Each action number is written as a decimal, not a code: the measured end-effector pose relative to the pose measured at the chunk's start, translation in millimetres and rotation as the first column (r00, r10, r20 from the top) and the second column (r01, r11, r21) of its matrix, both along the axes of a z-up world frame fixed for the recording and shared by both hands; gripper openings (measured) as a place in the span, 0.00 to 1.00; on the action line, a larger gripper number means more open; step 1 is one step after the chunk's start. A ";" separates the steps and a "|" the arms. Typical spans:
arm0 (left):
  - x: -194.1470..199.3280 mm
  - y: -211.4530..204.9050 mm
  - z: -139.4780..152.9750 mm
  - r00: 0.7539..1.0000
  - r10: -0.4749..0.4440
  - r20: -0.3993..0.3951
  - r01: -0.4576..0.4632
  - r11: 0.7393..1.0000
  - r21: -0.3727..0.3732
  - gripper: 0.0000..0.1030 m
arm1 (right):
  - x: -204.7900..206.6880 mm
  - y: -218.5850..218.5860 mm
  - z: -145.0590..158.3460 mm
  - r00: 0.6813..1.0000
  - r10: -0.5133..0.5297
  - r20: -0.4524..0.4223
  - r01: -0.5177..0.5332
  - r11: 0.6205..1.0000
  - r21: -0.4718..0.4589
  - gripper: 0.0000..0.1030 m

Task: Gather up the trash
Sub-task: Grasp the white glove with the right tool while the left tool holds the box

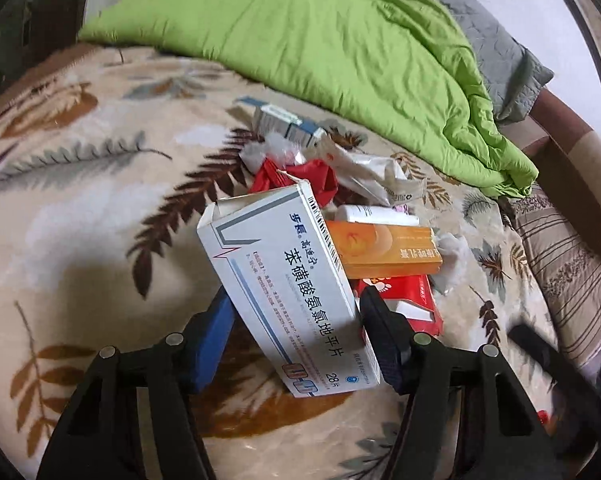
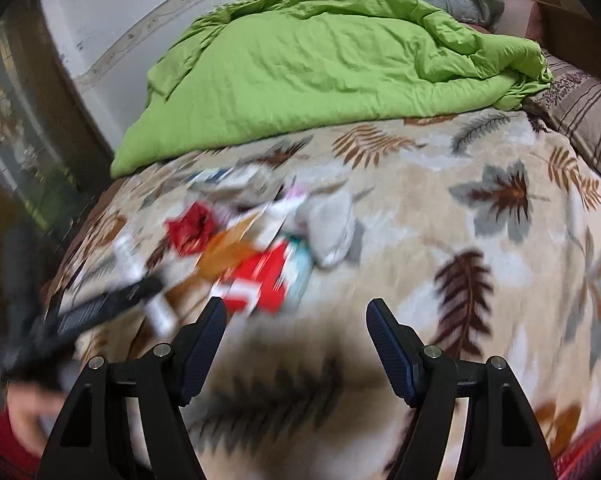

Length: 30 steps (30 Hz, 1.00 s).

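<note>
My left gripper (image 1: 296, 308) is shut on a white medicine box (image 1: 284, 292) with blue print, held tilted above the bed. Behind it lies a trash pile: an orange box (image 1: 384, 250), a red packet (image 1: 404, 300), a red crumpled bag (image 1: 304, 180), a white tube (image 1: 374, 214), crumpled white wrappers (image 1: 372, 172) and a blue-and-white box (image 1: 288, 124). My right gripper (image 2: 296, 320) is open and empty above the blanket, just right of the blurred pile: the red packet (image 2: 260, 280), the red bag (image 2: 192, 228), crumpled tissue (image 2: 332, 224). The left gripper (image 2: 100, 312) shows blurred at left.
A leaf-patterned beige blanket (image 1: 80, 200) covers the bed. A rumpled green duvet (image 1: 320, 48) lies behind the pile, also in the right wrist view (image 2: 320, 68). A grey quilt (image 1: 492, 40) and a striped pillow (image 1: 572, 264) lie at the right. A wall (image 2: 120, 20) runs behind.
</note>
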<state>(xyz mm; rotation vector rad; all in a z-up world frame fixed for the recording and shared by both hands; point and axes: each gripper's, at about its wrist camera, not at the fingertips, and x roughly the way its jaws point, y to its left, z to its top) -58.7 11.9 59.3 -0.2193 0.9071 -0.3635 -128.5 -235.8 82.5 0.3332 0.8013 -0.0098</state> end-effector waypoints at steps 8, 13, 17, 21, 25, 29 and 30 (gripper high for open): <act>3.4 -5.5 -0.4 0.998 -0.019 0.067 0.017 0.999 0.028 0.61 | 71.1 -16.1 -27.4 0.997 -0.005 -0.073 0.002 0.999 -0.036 0.55; 3.2 -8.0 0.4 0.995 -0.032 0.095 0.028 0.999 0.045 0.61 | 72.7 -17.2 -38.6 0.998 -0.006 -0.065 0.002 0.998 -0.057 0.21; 0.6 -7.2 3.3 0.993 -0.035 0.109 0.030 0.999 0.045 0.61 | 50.3 -11.1 -29.5 1.000 -0.009 -0.028 0.006 0.996 -0.085 0.15; -12.3 -11.3 10.1 0.988 -0.051 0.143 0.042 0.997 0.063 0.61 | 19.1 -4.9 -11.2 0.999 -0.027 0.026 0.029 0.994 -0.109 0.14; -27.9 -16.7 19.7 0.981 -0.075 0.180 0.060 0.994 0.087 0.61 | -11.7 1.1 5.7 0.996 -0.044 0.075 0.054 0.990 -0.133 0.14; -46.1 -20.6 28.6 0.973 -0.096 0.210 0.077 0.992 0.100 0.61 | -32.4 3.7 16.3 0.992 -0.063 0.105 0.078 0.987 -0.142 0.14; -49.7 -21.1 29.9 0.972 -0.100 0.215 0.079 0.992 0.103 0.61 | -39.3 4.9 17.1 0.991 -0.069 0.111 0.084 0.987 -0.135 0.14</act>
